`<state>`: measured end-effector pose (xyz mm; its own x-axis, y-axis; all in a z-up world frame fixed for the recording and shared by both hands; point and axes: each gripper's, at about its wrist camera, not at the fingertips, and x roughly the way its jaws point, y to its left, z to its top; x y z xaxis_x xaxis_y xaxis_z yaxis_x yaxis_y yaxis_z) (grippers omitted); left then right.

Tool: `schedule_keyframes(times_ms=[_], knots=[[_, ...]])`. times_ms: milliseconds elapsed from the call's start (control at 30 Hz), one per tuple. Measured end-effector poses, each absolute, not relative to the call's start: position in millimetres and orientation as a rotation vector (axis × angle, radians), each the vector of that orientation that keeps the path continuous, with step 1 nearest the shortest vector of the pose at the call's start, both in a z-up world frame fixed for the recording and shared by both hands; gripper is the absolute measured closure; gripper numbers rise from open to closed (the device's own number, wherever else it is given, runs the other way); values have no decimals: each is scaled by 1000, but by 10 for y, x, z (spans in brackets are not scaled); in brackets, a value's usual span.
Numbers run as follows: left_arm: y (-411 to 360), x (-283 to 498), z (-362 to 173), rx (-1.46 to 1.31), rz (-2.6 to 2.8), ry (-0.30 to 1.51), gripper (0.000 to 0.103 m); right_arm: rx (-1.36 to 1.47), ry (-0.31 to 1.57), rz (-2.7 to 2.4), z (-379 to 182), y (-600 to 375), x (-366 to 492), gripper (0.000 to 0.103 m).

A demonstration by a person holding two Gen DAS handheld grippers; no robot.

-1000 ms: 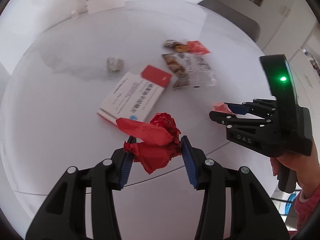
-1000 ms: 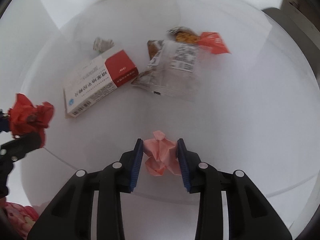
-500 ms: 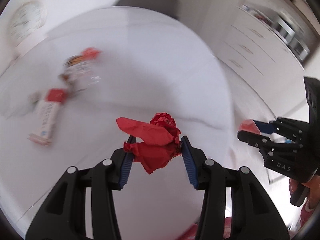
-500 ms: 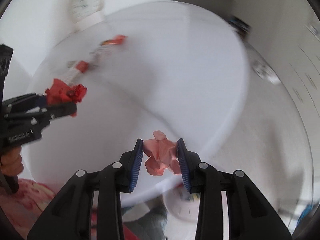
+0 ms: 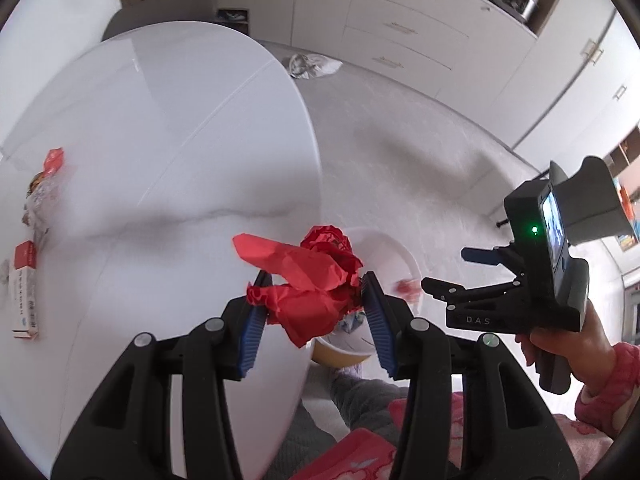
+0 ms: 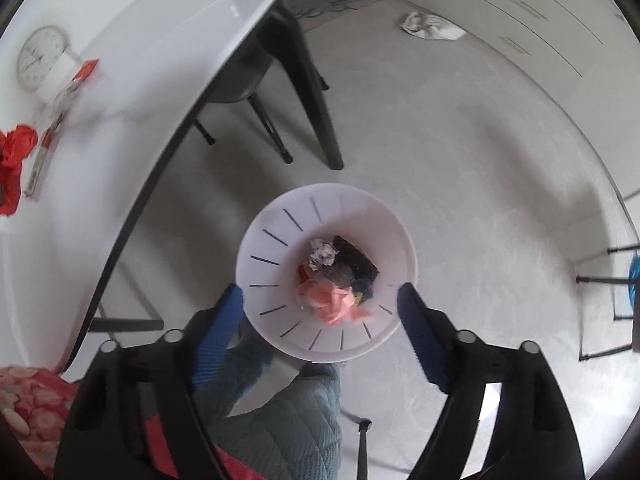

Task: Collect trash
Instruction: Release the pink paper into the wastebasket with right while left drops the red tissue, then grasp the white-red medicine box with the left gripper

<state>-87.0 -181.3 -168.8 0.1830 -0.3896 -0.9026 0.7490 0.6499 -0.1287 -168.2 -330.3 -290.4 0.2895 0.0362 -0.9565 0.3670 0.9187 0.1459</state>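
My left gripper (image 5: 314, 294) is shut on a crumpled red paper (image 5: 310, 276) and holds it over the table's edge, above the white bin (image 5: 394, 256). My right gripper (image 6: 320, 308) is open and empty, straight above the white bin (image 6: 276, 216) on the floor. The pink paper wad (image 6: 334, 300) lies in the bin among other trash, slightly blurred. In the left wrist view the right gripper (image 5: 460, 268) shows at the right with its jaws apart. The red paper also shows at the left edge of the right wrist view (image 6: 14, 156).
The round white table (image 5: 160, 128) still carries a medicine box (image 5: 24, 296) and snack wrappers (image 5: 44, 184) at its left. A dark chair (image 6: 276, 60) stands under the table. A crumpled bag (image 5: 312, 65) lies on the floor near white cabinets (image 5: 420, 32).
Both grippers have swung from the table toward the bin on the floor. My right gripper has opened and the pink wad has dropped into the bin. My left still holds the red paper.
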Motion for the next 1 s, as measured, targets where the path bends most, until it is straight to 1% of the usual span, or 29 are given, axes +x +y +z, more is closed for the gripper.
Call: schedule_keyframes(times_ms=[100, 433, 500, 567, 667, 1000], knots=[[-1913, -905, -1712, 390, -842, 1132, 57, 370, 1248, -242, -2840, -3369, -1724, 14], [-2217, -1135, -1706, 421, -940, 1123, 57, 323, 1207, -285, -2600, -3578, -1950, 12], [-2273, -1172, -1698, 415, -992, 1124, 50, 312, 1205, -293, -2586, -3608, -1972, 12], [-2323, -1236, -1682, 421, -1018, 1115, 22, 308, 1204, -303, -2573, -3646, -2001, 12], [-2388, -1330, -1647, 458, -1044, 1081, 9, 320, 1213, -317, -2579, -3700, -2039, 12], [-2386, -1318, -1626, 465, -1015, 1078, 8, 343, 1216, -325, -2594, -3757, -2048, 12]])
